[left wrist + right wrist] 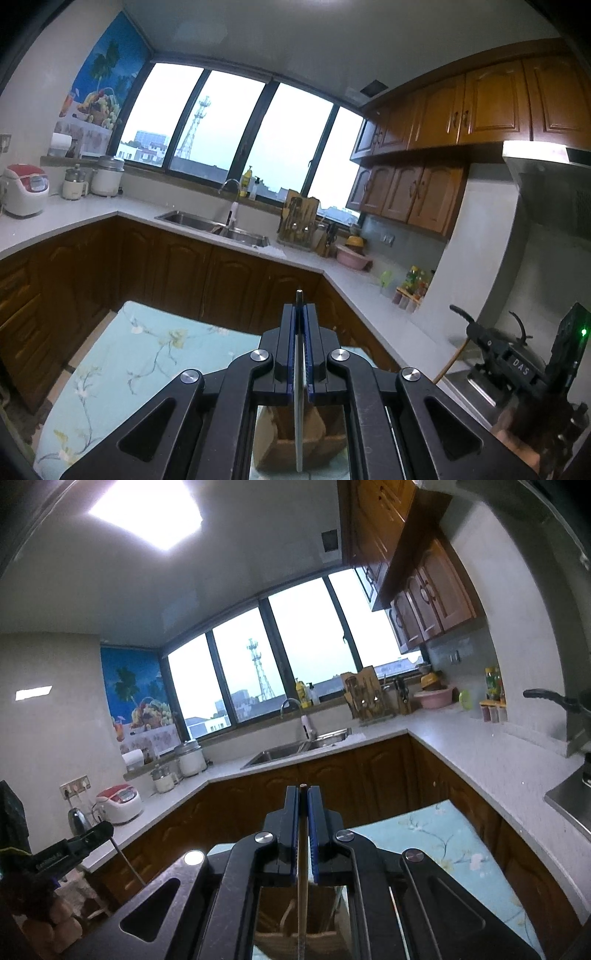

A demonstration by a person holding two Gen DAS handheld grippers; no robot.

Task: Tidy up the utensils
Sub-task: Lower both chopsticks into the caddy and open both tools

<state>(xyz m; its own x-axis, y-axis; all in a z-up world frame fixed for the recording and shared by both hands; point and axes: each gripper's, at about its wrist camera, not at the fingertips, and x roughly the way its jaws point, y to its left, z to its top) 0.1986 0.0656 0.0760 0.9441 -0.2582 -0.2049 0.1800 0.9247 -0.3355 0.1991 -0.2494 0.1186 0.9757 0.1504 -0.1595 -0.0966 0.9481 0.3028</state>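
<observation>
My left gripper (299,308) is shut on a flat metal utensil handle (299,398) that runs down between the blue pads toward a woven basket (291,439) below. My right gripper (303,792) is shut on a thin wooden stick, like a chopstick (302,886), which hangs down over a woven basket (295,938). Both grippers are raised above a table with a light blue floral cloth (147,354), which also shows in the right wrist view (436,834). The right gripper appears at the right edge of the left wrist view (517,365); the left one shows at the left of the right wrist view (70,849).
An L-shaped white counter (92,214) with a sink (218,225), rice cooker (26,188), knife rack (299,221) and pink bowl (352,256) runs round the room. Brown cabinets stand below and above. A stove with a pan handle (554,698) is at the right.
</observation>
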